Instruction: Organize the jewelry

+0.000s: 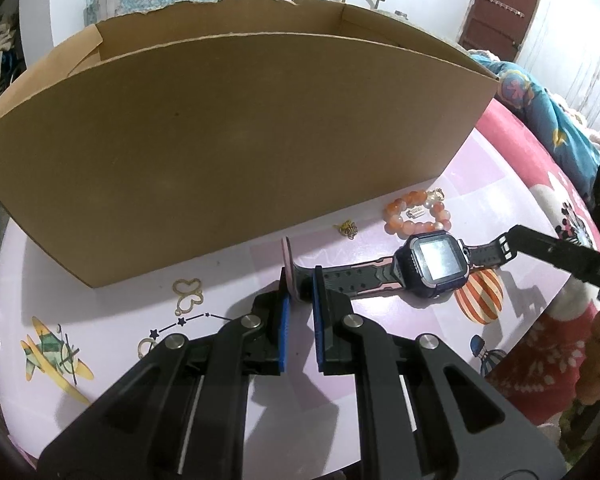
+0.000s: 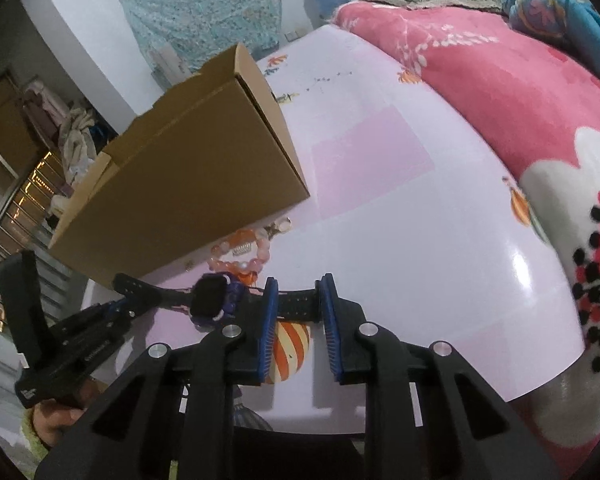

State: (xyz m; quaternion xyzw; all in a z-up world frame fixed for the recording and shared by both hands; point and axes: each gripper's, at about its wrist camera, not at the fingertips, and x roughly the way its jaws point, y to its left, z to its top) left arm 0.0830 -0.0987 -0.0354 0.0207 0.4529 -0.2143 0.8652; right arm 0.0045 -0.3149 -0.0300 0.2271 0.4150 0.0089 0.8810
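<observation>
Gripping one strap end of the watch (image 1: 436, 261), the left hand-held gripper (image 1: 300, 292) is clamped just before the box (image 1: 236, 140). The right hand-held gripper (image 2: 298, 300) straddles the other strap; whether its pads press I cannot tell. Beads (image 1: 416, 212) lie beside the box on the worktop (image 1: 500, 200).

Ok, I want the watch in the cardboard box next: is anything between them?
An orange bead bracelet and a small gold charm lie between the watch and the box. The box's near wall must also be cleared.
</observation>
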